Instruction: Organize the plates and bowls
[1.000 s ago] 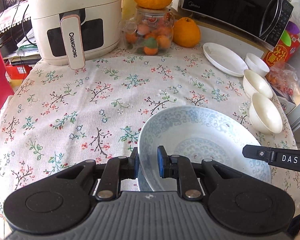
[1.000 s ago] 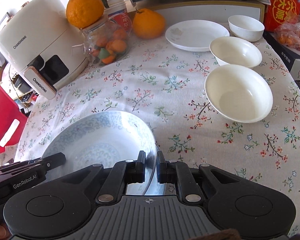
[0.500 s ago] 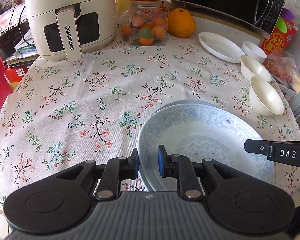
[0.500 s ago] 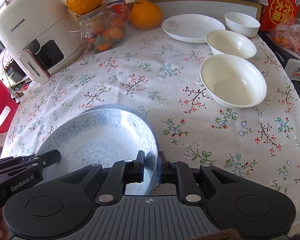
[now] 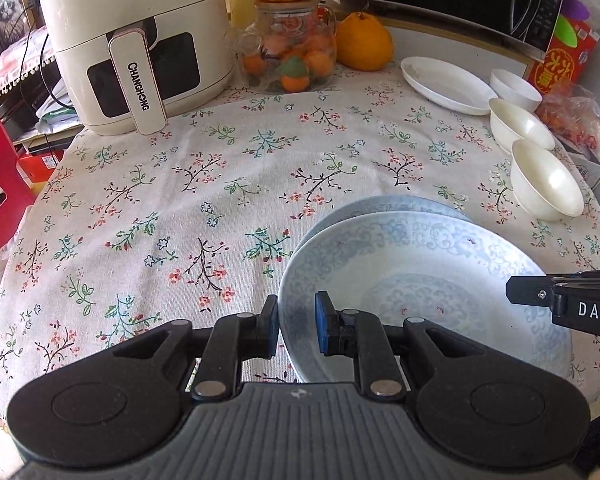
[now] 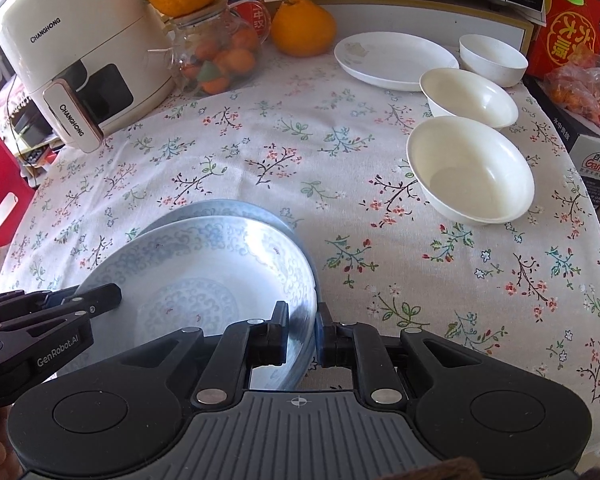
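While I hold both rigs low at the near edge of the desk (image 5: 260, 184), this is how it reads.

Plate in hand: the blue-patterned plate (image 5: 420, 280) sits lower right in the left view, raised a little above a second blue plate (image 5: 380, 205) whose rim peeks out behind it.

Left hand-held gripper (image 5: 297, 330): pinching the plate's near-left rim, one pad each side.

Right hand-held gripper (image 6: 302, 336): pinching the opposite rim, bottom centre of its own view.

Pose: both point forward across the desk, roughly level, the plate slung between them.

Done so far: I judge the blue pair is nearly stacked, not yet seated.

Left to do: the white plate (image 6: 396, 60) and three white bowls (image 6: 472, 168) lie separate in the upper right, unstacked.

Risk: I'd lower evenly; a tilted rim could slip.
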`<state>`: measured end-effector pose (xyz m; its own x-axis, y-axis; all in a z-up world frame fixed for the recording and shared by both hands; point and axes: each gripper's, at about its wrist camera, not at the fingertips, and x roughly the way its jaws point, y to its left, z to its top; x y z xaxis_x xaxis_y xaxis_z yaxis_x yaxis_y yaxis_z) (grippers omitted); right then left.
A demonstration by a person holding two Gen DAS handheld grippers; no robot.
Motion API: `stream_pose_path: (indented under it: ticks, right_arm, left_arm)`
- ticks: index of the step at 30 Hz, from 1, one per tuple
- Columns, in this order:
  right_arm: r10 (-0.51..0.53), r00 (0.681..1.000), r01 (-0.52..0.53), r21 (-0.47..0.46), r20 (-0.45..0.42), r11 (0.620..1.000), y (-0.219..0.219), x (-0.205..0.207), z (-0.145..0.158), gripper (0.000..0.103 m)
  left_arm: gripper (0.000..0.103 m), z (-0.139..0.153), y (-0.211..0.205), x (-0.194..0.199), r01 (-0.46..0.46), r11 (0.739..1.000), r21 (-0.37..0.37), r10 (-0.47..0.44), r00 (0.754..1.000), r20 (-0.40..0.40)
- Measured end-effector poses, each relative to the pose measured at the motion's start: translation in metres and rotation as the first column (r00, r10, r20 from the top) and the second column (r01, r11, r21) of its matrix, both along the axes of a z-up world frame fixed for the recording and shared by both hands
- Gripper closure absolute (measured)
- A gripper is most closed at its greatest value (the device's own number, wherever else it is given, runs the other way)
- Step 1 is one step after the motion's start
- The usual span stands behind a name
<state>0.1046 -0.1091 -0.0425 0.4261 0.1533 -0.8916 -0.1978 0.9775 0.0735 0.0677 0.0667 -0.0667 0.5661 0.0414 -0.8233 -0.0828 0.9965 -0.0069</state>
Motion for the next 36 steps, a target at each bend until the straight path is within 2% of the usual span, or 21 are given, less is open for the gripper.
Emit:
stream_pose_path:
  ticks: [5,19,32,36]
  right_arm:
    - [0.014,1.000,-0.014,-0.016,0.012,1.000,0.004,0.000,0.000,0.089]
    - [0.029,0.999,-0.027,-0.050,0.029,0.998,0.007,-0.001,-0.001,0.089]
    - [0.081,0.995,-0.073,-0.145,0.053,0.987,0.015,-0.004,-0.009,0.087]
    - [0.072,0.996,-0.065,-0.134,0.048,0.989,0.014,-0.003,-0.009,0.087]
  left_arm:
    - [0.087,-0.008,0.003,0.001,-0.003,1.000,-0.009,0.003,0.999,-0.040]
    - [0.087,-0.007,0.003,0.001,-0.002,1.000,0.002,0.002,0.999,-0.034]
    - [0.087,-0.009,0.000,0.001,0.002,1.000,0.021,-0.001,1.000,-0.023]
    - [0.087,-0.009,0.002,0.002,0.004,1.000,0.022,-0.003,1.000,-0.023]
